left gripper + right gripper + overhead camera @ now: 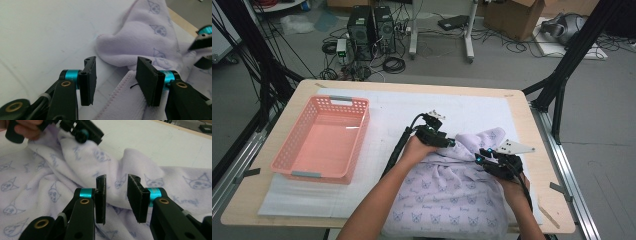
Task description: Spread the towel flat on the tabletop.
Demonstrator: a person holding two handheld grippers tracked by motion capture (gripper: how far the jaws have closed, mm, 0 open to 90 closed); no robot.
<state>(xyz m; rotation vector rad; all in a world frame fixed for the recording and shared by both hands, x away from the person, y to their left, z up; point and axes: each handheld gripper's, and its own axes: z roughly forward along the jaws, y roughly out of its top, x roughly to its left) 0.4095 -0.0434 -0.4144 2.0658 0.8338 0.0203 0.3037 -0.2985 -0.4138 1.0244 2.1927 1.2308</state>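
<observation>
Towel (447, 195), lilac with small printed cartoon faces, bunched on a white mat (377, 115) over the near right part of a wooden table (307, 87), spilling off the near edge. Pink plastic basket (362, 130) standing well apart to the left on the same mat. Left gripper (451, 142) low at the towel's far left fold, jaws spread with a clear gap; stitched hem (117, 97) lying under and between them, just beside the right-hand pad, not pinched. Right gripper (482, 157) at a raised fold near the towel's right side, jaws parted; cloth ridge (117, 183) showing through the gap just beyond the pads (101, 195), not squeezed.
</observation>
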